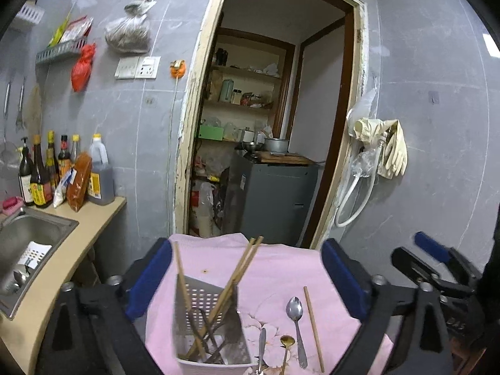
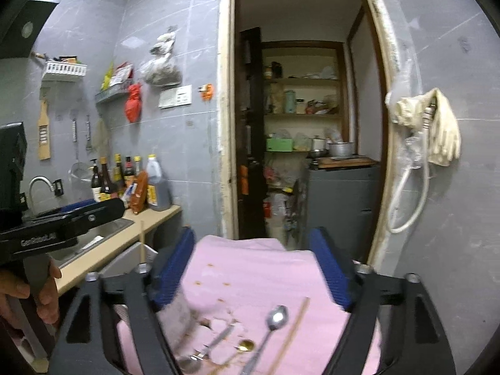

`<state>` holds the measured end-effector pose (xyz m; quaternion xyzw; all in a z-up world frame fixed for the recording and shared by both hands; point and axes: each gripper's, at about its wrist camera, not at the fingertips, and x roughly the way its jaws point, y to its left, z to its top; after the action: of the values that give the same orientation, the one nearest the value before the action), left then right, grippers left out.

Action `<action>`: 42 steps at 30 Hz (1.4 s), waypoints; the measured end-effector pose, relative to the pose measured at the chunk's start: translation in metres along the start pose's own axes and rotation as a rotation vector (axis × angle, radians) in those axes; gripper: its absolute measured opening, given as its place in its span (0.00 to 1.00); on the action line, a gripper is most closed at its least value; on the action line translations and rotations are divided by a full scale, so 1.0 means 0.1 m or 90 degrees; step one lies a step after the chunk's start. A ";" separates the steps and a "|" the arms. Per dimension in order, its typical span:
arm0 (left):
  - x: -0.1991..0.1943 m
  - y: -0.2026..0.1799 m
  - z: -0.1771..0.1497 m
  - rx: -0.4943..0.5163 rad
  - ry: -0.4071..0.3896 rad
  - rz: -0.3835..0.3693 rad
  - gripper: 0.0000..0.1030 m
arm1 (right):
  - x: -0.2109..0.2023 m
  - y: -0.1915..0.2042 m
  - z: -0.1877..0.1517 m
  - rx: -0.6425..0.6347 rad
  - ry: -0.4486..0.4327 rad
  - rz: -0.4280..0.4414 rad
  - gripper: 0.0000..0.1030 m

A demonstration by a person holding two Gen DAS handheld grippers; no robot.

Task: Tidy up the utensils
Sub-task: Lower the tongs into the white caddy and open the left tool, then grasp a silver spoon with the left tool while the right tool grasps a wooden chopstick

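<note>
A white perforated utensil holder (image 1: 209, 328) stands on a pink cloth (image 1: 218, 259), holding several wooden chopsticks (image 1: 240, 268) and dark utensils. To its right on the cloth lie a silver spoon (image 1: 295, 309), a small gold spoon (image 1: 287, 342), another metal utensil (image 1: 262, 343) and one loose chopstick (image 1: 314, 328). My left gripper (image 1: 247, 278) hangs open above the holder with nothing between its blue pads. My right gripper (image 2: 253, 268) is open and empty over the silver spoon (image 2: 276, 317), gold spoon (image 2: 245, 345) and loose chopstick (image 2: 295, 328).
A counter (image 1: 93, 228) with a steel sink (image 1: 31, 234) and several sauce bottles (image 1: 62, 172) runs along the left. Straight ahead is a doorway (image 1: 281, 125) to a pantry with a grey cabinet. Rubber gloves (image 1: 393, 147) and a hose hang on the right wall.
</note>
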<state>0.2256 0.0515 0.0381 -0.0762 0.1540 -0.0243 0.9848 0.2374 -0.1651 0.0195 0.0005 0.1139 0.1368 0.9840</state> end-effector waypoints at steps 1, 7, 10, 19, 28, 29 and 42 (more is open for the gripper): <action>0.01 -0.07 -0.02 0.006 -0.001 0.005 1.00 | -0.03 -0.07 -0.02 0.000 0.000 -0.007 0.91; 0.08 -0.40 -0.17 0.025 0.005 0.000 1.00 | -0.13 -0.40 -0.10 -0.007 0.002 -0.040 0.99; 0.13 -0.57 -0.26 0.040 0.011 -0.006 1.00 | -0.17 -0.53 -0.16 -0.005 0.009 -0.046 0.99; 0.40 -0.92 -0.49 0.086 0.061 -0.010 1.00 | -0.07 -1.03 -0.44 0.004 0.058 -0.068 0.99; 0.87 -0.98 -0.75 0.072 0.121 -0.010 1.00 | 0.32 -1.41 -0.75 0.004 0.098 -0.067 0.99; 0.92 -0.99 -0.79 0.074 0.125 -0.009 1.00 | 0.38 -1.44 -0.79 0.006 0.103 -0.065 0.99; 1.66 -0.98 -1.15 0.066 0.193 -0.033 0.96 | 1.29 -1.71 -1.31 0.065 0.184 0.018 0.98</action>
<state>0.3464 -0.0735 -0.1042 -0.0246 0.2975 -0.0690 0.9519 0.3744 -0.2988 -0.1422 0.0324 0.2614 0.1433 0.9540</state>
